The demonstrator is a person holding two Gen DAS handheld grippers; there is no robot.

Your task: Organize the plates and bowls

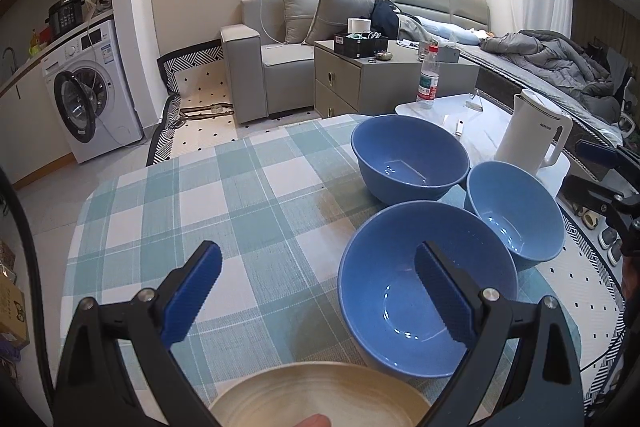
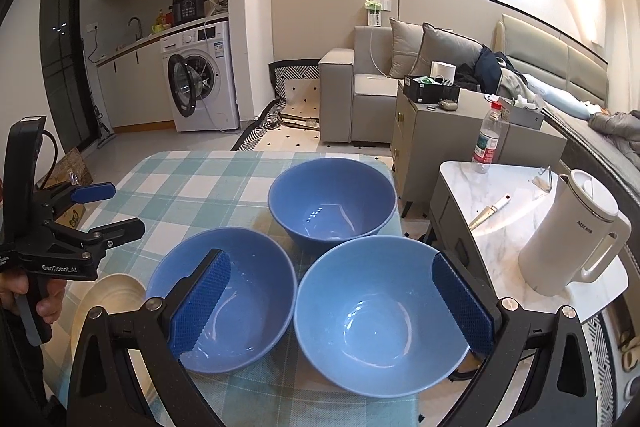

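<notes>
Now three blue bowls (image 2: 332,203) cluster on the checked tabletop (image 1: 200,187), a cream plate (image 1: 320,399) at 6 o'clock; left hand-held gripper (image 1: 316,295) and right hand-held gripper (image 2: 332,303) both gape, released.

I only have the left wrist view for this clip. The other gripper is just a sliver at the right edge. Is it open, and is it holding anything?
Observer: The right gripper is open and empty, and the near right bowl shows between its fingers.
Operator: My view cuts the plate off at the bottom. Where does it sit?
Observer: The plate lies at the near left of the table, beside the near left bowl. I cannot tell whether they touch.
Operator: And on my side, what is behind the camera?
Observer: A hand grips the handle of the left gripper, which is open and empty.
</notes>
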